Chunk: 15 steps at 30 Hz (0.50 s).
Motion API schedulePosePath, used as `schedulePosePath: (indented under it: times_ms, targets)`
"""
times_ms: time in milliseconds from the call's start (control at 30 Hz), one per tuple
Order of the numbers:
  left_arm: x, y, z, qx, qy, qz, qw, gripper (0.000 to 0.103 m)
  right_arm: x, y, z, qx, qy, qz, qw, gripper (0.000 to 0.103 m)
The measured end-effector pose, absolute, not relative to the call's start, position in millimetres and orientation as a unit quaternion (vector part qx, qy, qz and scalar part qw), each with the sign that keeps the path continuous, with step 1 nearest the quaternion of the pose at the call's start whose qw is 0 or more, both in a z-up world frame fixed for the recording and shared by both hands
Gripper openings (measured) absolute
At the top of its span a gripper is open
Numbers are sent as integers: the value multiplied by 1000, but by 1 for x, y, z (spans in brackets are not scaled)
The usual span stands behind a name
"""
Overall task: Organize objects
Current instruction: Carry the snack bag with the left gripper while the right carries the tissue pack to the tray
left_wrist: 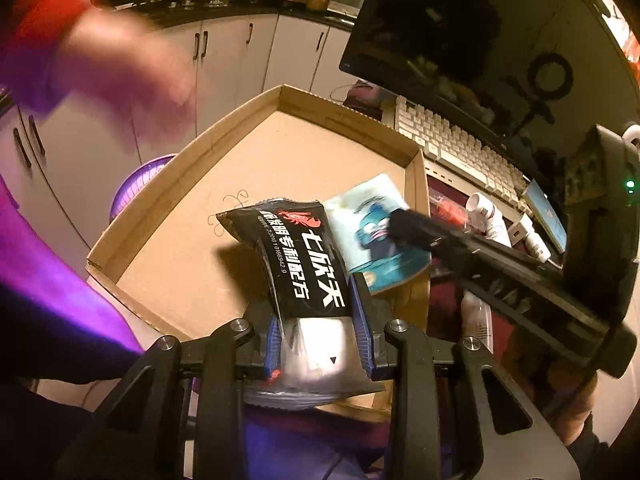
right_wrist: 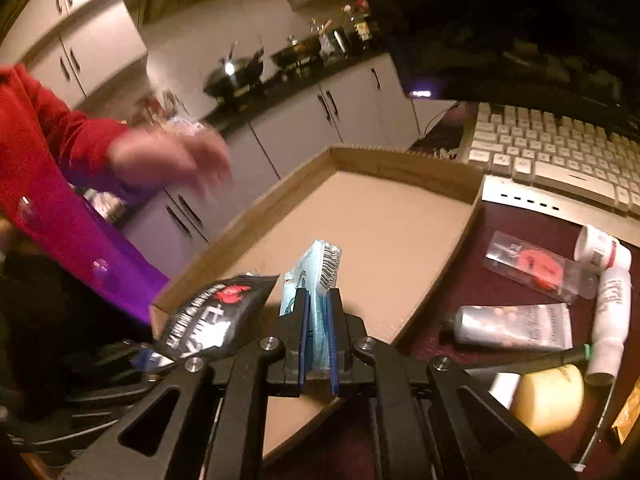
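Note:
My left gripper point(left_wrist: 320, 320) is shut on a black seasoning packet point(left_wrist: 298, 256) with white lettering and holds it over the near side of a shallow cardboard tray point(left_wrist: 256, 116). My right gripper point(right_wrist: 318, 320) is shut on a light blue packet point(right_wrist: 316, 276) with a cartoon face, held edge-on above the tray's point(right_wrist: 400, 160) near corner. In the left wrist view the blue packet point(left_wrist: 372, 236) hangs just right of the black one, with the right gripper's finger point(left_wrist: 416, 228) across it. The black packet point(right_wrist: 212, 316) shows left of the blue one in the right wrist view.
A white keyboard point(right_wrist: 552, 152) and a dark monitor point(left_wrist: 440, 28) stand behind the tray. Tubes point(right_wrist: 516, 326), a white bottle point(right_wrist: 610, 316), a clear bag with a red item point(right_wrist: 532, 266) and a yellow object point(right_wrist: 550, 398) lie right of the tray. A blurred hand in a red sleeve point(right_wrist: 168, 156) hovers at left.

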State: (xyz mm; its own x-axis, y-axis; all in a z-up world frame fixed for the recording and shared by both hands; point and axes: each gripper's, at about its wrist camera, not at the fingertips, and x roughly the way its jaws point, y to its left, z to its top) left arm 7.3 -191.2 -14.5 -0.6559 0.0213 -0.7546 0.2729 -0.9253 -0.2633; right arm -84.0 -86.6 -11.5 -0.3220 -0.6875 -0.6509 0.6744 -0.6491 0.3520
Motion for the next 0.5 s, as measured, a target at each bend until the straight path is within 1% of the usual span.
schedulePosePath:
  times_ms: [100,167,267,367,500]
  targets:
    - [8,-191,-15,414,176,-890,70,30,-71,-91,-16,397,33,-823,406,6]
    - [8,-190,-16,417,181,-888,66,30,-68,-89,-19,398,43,-824,401,6]
    - [5,-187,-17,421,194,-885,52,30,-69,-79,-24,413,45,-820,394,5]
    - [1,-177,-13,425,183,-885,43,30,-70,-71,-23,419,36,-818,392,5]
    - [-3,-171,-12,429,169,-886,47,30,-65,-64,-19,414,45,-821,392,5]
